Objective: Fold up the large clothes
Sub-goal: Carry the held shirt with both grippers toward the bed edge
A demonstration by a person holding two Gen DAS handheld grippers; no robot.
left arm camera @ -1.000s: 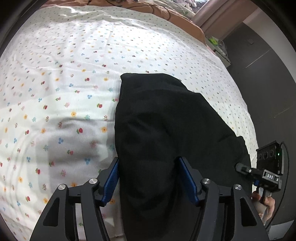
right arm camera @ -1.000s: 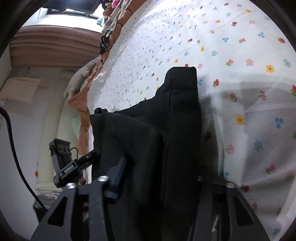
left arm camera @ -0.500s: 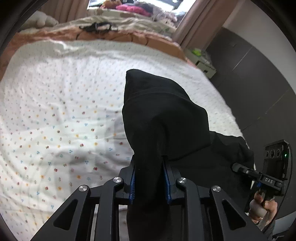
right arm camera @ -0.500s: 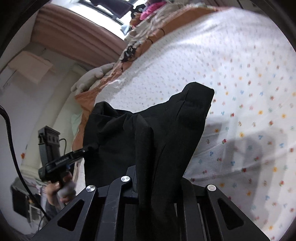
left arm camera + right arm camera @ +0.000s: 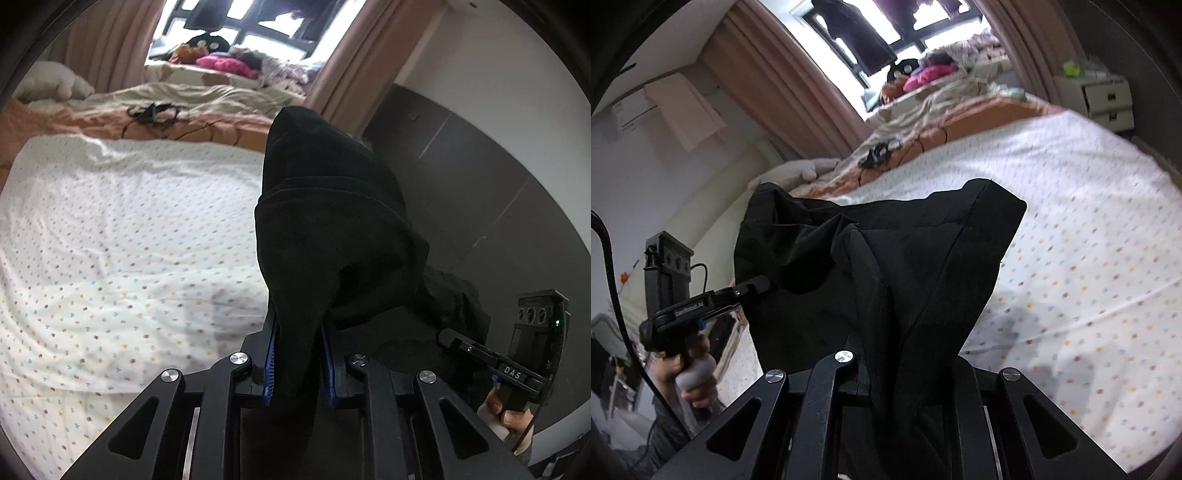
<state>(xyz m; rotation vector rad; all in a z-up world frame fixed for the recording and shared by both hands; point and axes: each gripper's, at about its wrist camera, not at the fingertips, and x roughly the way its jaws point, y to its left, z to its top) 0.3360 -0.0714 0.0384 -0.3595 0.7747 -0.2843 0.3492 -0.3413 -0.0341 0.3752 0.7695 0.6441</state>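
Observation:
A black garment (image 5: 332, 221) hangs bunched in the air above the bed's flower-print sheet (image 5: 110, 240). My left gripper (image 5: 297, 343) has its blue pads pressed on one fold of it, and its jaws are closing further. In the right wrist view the same black garment (image 5: 886, 258) drapes over my right gripper (image 5: 905, 354), which is shut on another fold; cloth hides its fingertips. Each gripper also shows in the other's view: the right gripper (image 5: 447, 336) low on the right, the left gripper (image 5: 757, 286) on the left, each held by a hand (image 5: 694, 373).
The flowered sheet (image 5: 1089, 221) spreads wide under the cloth. An orange blanket (image 5: 92, 122) with a black tangled cable (image 5: 151, 112) lies at the bed's far end, below a cluttered window sill (image 5: 221, 62). A dark wardrobe (image 5: 461, 184) stands to the right, beside a white drawer unit (image 5: 1097, 99).
Both grippers closed on the black garment and rose, lifting it off the sheet. The views tilted up, so the window and curtains have come into sight.

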